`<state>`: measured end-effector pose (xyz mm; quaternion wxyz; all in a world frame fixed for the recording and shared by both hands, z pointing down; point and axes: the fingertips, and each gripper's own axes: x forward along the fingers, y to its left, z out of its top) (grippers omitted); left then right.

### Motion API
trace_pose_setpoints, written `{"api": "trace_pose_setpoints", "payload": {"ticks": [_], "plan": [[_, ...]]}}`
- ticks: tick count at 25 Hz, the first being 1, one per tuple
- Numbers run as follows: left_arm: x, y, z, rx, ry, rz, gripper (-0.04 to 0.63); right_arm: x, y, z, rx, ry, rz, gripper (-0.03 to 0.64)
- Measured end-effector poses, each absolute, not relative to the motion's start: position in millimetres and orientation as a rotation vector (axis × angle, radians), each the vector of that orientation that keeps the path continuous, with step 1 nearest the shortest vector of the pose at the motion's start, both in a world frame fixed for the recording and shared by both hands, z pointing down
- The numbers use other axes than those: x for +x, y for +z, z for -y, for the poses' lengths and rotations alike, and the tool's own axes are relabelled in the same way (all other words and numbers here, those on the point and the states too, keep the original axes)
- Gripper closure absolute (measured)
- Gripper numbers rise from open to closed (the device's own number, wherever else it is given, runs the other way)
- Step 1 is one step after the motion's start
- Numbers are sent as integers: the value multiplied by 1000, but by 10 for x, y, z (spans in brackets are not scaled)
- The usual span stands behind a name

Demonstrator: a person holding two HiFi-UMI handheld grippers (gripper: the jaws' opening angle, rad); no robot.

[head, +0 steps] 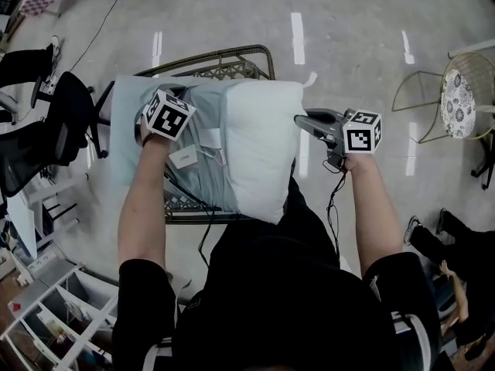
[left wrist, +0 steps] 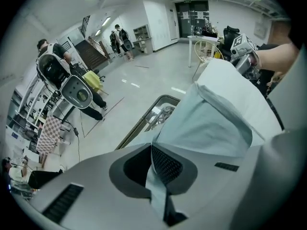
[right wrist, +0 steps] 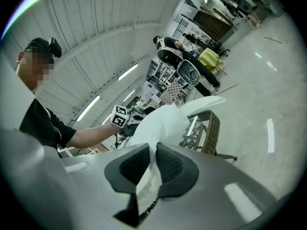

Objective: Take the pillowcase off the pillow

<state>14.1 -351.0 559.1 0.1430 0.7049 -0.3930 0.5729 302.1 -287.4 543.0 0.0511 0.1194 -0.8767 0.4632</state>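
A white pillow (head: pixel 261 147) lies across a wicker chair, half out of a pale blue pillowcase (head: pixel 195 149) that covers its left part. My left gripper (head: pixel 166 113) sits over the pillowcase, its jaws hidden under the marker cube in the head view. In the left gripper view the left gripper (left wrist: pixel 156 174) is shut on a fold of the blue pillowcase (left wrist: pixel 211 123), with the bare pillow (left wrist: pixel 242 87) beyond. My right gripper (head: pixel 300 120) is at the pillow's right edge. In the right gripper view the right gripper (right wrist: pixel 148 169) is shut on white fabric of the pillow (right wrist: pixel 158 123).
The wicker chair (head: pixel 232 59) holds the pillow above a glossy floor. A black office chair (head: pixel 46 130) stands at the left and a white shelf unit (head: pixel 54 315) at lower left. At the right stands a wire chair (head: pixel 462 99) with a patterned cushion. People (left wrist: pixel 122 40) stand far off.
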Motion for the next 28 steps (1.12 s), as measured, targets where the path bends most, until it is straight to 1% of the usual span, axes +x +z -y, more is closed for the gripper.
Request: {"api": "trace_pose_setpoints", "payload": {"ticks": [4,5,9,10,11,12,13,15,16,20,25,28], "plan": [[138,5581,3514,2046,1618,1150,588,3276,5573,3111,500,1369,2622,562],[173,5592,3509,2055,1606,1149,588,3286,5662,3141,543,1354,2587,552],[363,5653,3432,2087,1594,1139,587,3283,6036,3124,723,1349,2409,483],[402,5656,3399,2095,1584,1137,586,3318,6097,3088,765,1350,2376,456],[434,5654,3361,2103,1569,1134,584,3350,6141,3027,793,1355,2350,420],[460,5651,3318,2109,1547,1128,581,3366,6172,2940,803,1369,2332,399],[485,5650,3270,2113,1521,1117,562,3361,6196,2832,799,1390,2318,379],[539,5647,3160,2121,1457,1089,486,3299,6234,2567,769,1432,2296,357],[566,5637,3096,2128,1422,1079,469,3254,6247,2429,756,1446,2287,340],[635,5543,2734,2166,1295,1078,459,3108,6231,1987,789,1502,2278,306],[675,5552,2080,2212,1223,1021,459,2957,6144,1446,826,1508,2265,263],[644,5594,1750,2230,1194,997,459,2911,6095,1166,861,1503,2251,256]]}}
